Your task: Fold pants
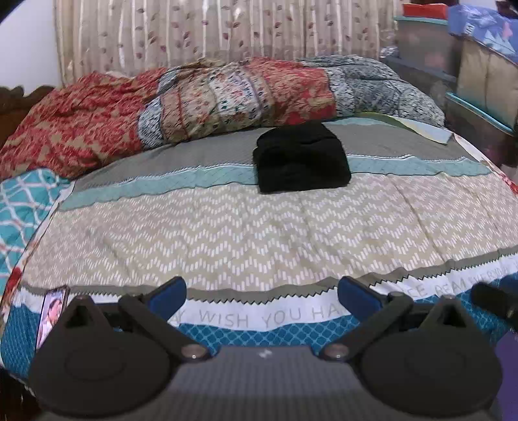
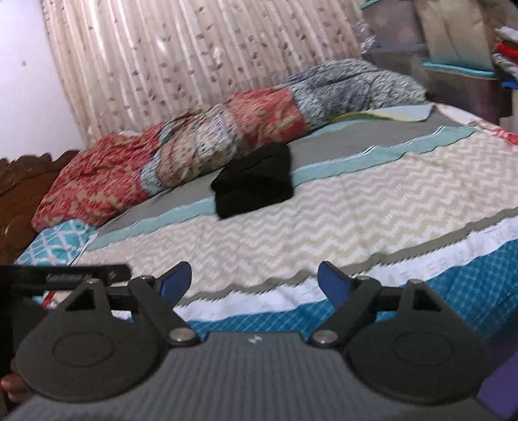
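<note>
Left wrist view: pants (image 1: 301, 158) lay folded on the bed (image 1: 246, 233), far ahead. Left tool (image 1: 262, 293) and right tool (image 2: 254, 281) both spread wide, holding nothing.

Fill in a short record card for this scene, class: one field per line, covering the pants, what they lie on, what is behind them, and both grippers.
pants: black pants, folded into a compact bundle
resting on: striped bedspread, across its grey and teal bands
behind pants: rumpled red and grey quilt, then the curtain
left gripper: open, holding nothing, near the bed's front edge
right gripper: open, holding nothing, well short of the pants
task state: pants look folded
</note>
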### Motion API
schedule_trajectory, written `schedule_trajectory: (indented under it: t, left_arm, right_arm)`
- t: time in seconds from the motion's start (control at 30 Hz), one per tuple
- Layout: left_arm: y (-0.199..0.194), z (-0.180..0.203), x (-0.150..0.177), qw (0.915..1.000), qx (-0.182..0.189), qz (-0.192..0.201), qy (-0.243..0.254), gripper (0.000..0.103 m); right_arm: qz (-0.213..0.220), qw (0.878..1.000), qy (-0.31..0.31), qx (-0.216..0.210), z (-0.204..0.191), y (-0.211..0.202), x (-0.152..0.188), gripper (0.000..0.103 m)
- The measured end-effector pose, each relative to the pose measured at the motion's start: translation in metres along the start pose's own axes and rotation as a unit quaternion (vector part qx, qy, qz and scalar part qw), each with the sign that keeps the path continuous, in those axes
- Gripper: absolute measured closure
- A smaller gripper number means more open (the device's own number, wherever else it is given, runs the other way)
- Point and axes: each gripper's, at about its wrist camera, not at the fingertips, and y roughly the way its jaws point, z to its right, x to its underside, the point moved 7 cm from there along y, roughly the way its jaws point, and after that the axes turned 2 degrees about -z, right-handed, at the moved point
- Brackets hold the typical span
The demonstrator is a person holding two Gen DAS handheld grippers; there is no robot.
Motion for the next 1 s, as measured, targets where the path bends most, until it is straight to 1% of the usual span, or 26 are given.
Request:
schedule_trajectory:
  t: [0.07, 0.2, 0.3, 0.4, 0.5, 0.63, 0.73, 0.87, 1.0]
  left_arm:
    - [-0.001, -0.005, 0.001, 0.9999, -0.005, 0.002, -0.010, 0.000]
    - [-0.003, -0.017, -0.001, 0.9992, -0.031, 0.016, -0.020, 0.000]
    - [-0.005, -0.023, -0.003, 0.9986, -0.042, 0.025, -0.023, 0.000]
    - [-0.004, -0.026, -0.006, 0.9979, -0.054, 0.027, -0.024, 0.000]
    - [-0.005, -0.029, -0.011, 0.9968, -0.069, 0.034, -0.023, 0.000]
    - [-0.007, -0.033, -0.017, 0.9954, -0.083, 0.042, -0.021, 0.000]
    - [-0.003, -0.036, -0.017, 0.9948, -0.092, 0.036, -0.025, 0.000]
    - [0.002, -0.039, -0.015, 0.9943, -0.100, 0.027, -0.028, 0.000]
    - [0.008, -0.039, -0.013, 0.9946, -0.097, 0.015, -0.032, 0.000]
  right_arm:
    - [-0.007, 1.000, 0.003, -0.004, -0.002, 0.004, 0.002, 0.015]
    - [-0.015, 1.000, 0.012, -0.007, -0.010, 0.004, 0.000, 0.013]
    - [-0.011, 1.000, 0.018, -0.009, -0.013, 0.002, -0.002, 0.013]
    - [-0.009, 1.000, 0.011, -0.011, -0.019, 0.003, -0.005, 0.012]
    - [-0.005, 1.000, 0.008, -0.015, -0.023, 0.007, -0.016, 0.011]
    - [0.009, 0.999, 0.024, -0.027, -0.028, 0.009, -0.027, 0.011]
    - [0.005, 0.999, 0.035, -0.032, -0.030, 0.011, -0.021, 0.011]
    - [-0.007, 0.999, 0.037, -0.025, -0.032, 0.014, -0.005, 0.011]
    - [-0.027, 0.998, 0.045, -0.023, -0.031, 0.017, 0.005, 0.011]
